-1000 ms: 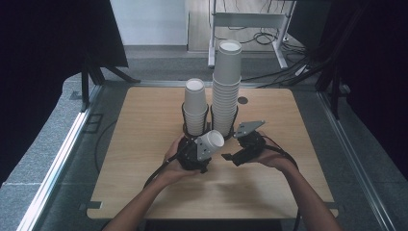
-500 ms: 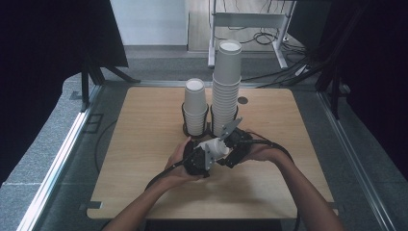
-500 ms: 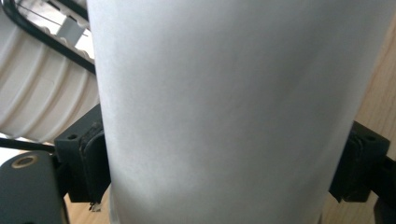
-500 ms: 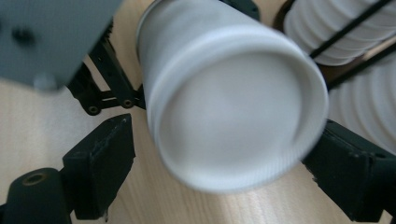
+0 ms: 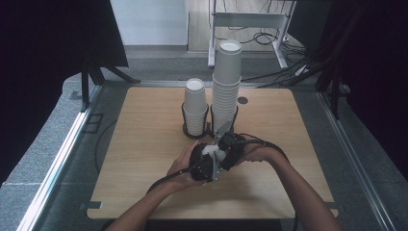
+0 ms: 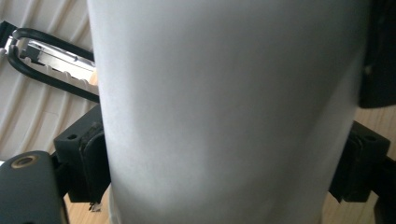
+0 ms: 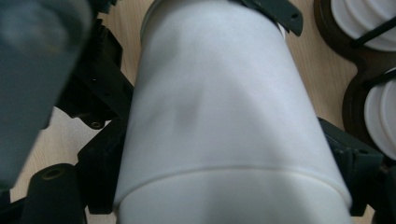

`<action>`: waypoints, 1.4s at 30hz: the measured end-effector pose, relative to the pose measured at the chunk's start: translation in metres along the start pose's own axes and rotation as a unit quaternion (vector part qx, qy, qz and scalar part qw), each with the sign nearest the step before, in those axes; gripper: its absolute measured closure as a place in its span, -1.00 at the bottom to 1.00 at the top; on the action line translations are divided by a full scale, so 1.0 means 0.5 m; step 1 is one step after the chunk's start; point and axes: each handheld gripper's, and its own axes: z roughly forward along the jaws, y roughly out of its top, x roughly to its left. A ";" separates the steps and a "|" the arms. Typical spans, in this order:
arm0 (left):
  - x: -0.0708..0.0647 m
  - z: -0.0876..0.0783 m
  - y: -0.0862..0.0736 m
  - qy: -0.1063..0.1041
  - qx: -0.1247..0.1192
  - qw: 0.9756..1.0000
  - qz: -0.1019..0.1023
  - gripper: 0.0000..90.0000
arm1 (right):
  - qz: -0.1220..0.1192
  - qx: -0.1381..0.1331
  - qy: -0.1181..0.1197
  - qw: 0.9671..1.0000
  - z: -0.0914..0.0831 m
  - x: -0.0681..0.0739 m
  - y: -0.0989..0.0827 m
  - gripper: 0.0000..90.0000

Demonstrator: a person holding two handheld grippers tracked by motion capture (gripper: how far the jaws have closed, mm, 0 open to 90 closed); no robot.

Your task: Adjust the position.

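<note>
step: separating nested cups | left gripper (image 5: 204, 166) is clamping white paper cup (image 5: 210, 152) above wooden counter (image 5: 144, 144) | right gripper (image 5: 231, 147) jaws are flanking it, having just been closing | next: firm grip, straight axial pull, then stacking on tall white cup stack (image 5: 225, 86)

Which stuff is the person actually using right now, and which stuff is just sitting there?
In use:
white paper cup, between both grippers
left gripper, clamped on it
right gripper, jaws around it, just been closing

Just sitting:
short cup stack
tall cup stack
black wire holder
wooden table
</note>
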 end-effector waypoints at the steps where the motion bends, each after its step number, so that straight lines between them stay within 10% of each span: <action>1: 0.000 -0.001 0.000 -0.004 0.004 1.000 0.000 -0.73 | 0.002 0.000 0.001 1.000 0.001 -0.001 -0.001 -0.61; 5: 0.009 -0.005 0.001 -0.008 0.032 0.999 0.031 -0.74 | 0.010 0.001 0.005 1.000 0.002 -0.004 -0.004 -0.59; 14: 0.009 0.003 -0.005 -0.027 0.019 0.999 -0.018 -0.95 | 0.007 0.010 0.008 1.000 0.007 -0.007 -0.004 -0.55; 31: 0.016 -0.034 -0.029 -0.022 0.015 0.999 -0.037 -1.00 | 0.039 -0.017 -0.002 0.999 0.025 -0.015 -0.027 -0.55; 42: 0.062 -0.084 -0.057 -0.032 -0.020 0.990 -0.139 -1.00 | 0.083 -0.092 -0.017 0.992 -0.006 -0.018 -0.049 -0.55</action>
